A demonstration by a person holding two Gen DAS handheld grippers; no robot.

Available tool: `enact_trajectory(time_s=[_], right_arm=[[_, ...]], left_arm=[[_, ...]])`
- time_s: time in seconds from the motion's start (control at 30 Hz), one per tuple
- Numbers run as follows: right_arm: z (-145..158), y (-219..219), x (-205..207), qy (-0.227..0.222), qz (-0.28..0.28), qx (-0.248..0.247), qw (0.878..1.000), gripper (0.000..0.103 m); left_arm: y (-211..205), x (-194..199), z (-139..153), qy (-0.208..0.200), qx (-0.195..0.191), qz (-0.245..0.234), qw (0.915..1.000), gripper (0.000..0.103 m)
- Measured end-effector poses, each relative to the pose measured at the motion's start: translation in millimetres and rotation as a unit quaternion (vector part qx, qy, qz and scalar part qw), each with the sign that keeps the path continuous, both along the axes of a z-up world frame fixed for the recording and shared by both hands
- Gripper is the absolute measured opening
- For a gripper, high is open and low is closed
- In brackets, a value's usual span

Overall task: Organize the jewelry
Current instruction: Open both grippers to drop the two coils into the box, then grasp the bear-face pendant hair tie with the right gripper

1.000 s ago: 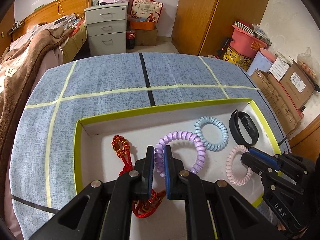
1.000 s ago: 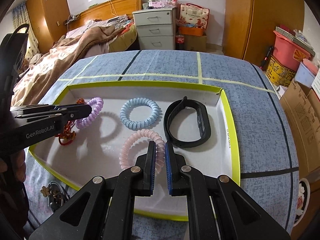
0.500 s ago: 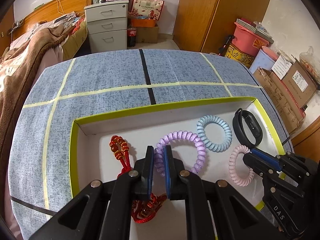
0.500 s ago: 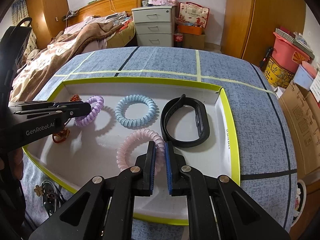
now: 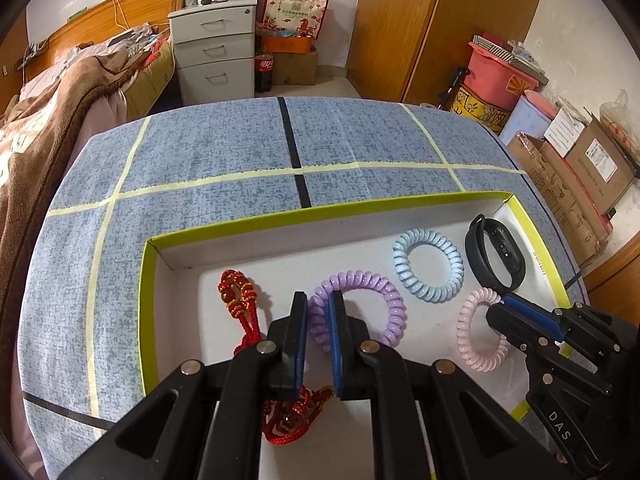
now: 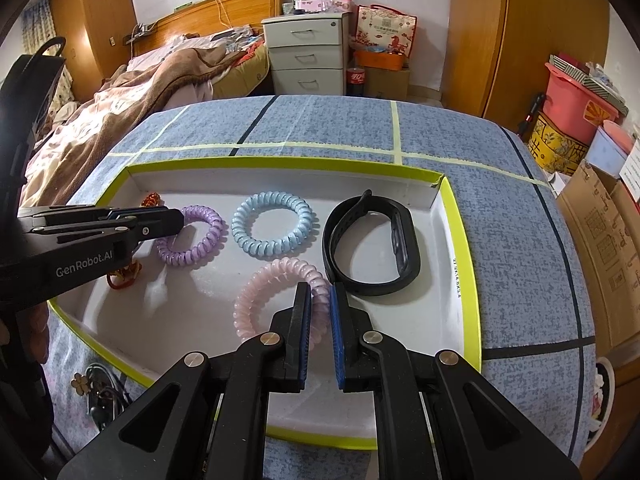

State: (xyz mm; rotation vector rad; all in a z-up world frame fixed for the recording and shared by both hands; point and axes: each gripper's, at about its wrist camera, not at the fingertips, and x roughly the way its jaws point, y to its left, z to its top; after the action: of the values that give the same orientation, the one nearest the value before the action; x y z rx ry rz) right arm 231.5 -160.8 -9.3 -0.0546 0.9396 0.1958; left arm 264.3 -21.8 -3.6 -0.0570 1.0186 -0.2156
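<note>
A blue taped tabletop (image 5: 224,152) in a bedroom carries a green-rimmed tray (image 6: 464,240). Nothing has shifted since a second ago. Inside the tray: three coil bracelets (purple (image 5: 384,292), blue (image 6: 272,230), pink (image 6: 256,292)), one black band (image 6: 372,244), one red cord (image 5: 240,296). Left gripper (image 5: 318,328) and right gripper (image 6: 319,320) hover closed, empty.

- My left wrist camera sits behind the left gripper (image 5: 319,304), looking steeply down along its fingers, close over the left half of the tray (image 5: 149,280).
- My right wrist camera looks the same way along the right gripper (image 6: 320,300), close over the tray's right half.
- Both face across the blue table (image 5: 224,148) toward the bed (image 6: 160,80) and drawer unit (image 5: 214,48).
- Both views share the tray's inside, and each catches the other gripper coming in from the side.
</note>
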Motion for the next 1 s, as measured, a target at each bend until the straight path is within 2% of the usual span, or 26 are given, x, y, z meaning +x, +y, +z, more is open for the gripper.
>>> enact_trajectory(time_s=[0.07, 0.17, 0.2, 0.3, 0.6, 0.9, 1.0], right_arm=[[0.9, -0.1, -0.5, -0.002, 0.0, 0.002, 1.0, 0.01], [3.6, -0.3, -3.1, -0.008, 0.0, 0.006, 1.0, 0.013], [4.6, 0.1, -3.7, -0.008, 0.002, 0.008, 1.0, 0.017], [7.9, 1.7, -5.8, -0.013, 0.003, 0.009, 1.0, 0.028], [24.8, 1.9, -27.4, -0.036, 0.005, 0.024, 0.999, 0.028], [35.4, 1.0, -61.6, -0.048, 0.013, 0.053, 0.997, 0.028], [36.2, 5.9, -74.8, -0.053, 0.032, 0.054, 0.997, 0.028]], left_arm=[[1.2, -1.2, 0.6, -0.001, 0.0, 0.001, 1.0, 0.013], [3.0, -4.7, 3.7, -0.006, -0.002, 0.004, 1.0, 0.029], [4.0, -6.1, 5.8, -0.008, -0.005, 0.003, 0.9999, 0.031], [5.0, -10.8, 11.4, -0.013, -0.01, 0.003, 0.9999, 0.031], [21.5, -43.0, 34.4, -0.043, -0.024, 0.012, 0.9987, 0.04], [48.4, -92.8, 42.5, -0.064, -0.048, 0.035, 0.9962, 0.042], [55.0, -107.0, 42.6, -0.069, -0.041, 0.052, 0.9954, 0.042]])
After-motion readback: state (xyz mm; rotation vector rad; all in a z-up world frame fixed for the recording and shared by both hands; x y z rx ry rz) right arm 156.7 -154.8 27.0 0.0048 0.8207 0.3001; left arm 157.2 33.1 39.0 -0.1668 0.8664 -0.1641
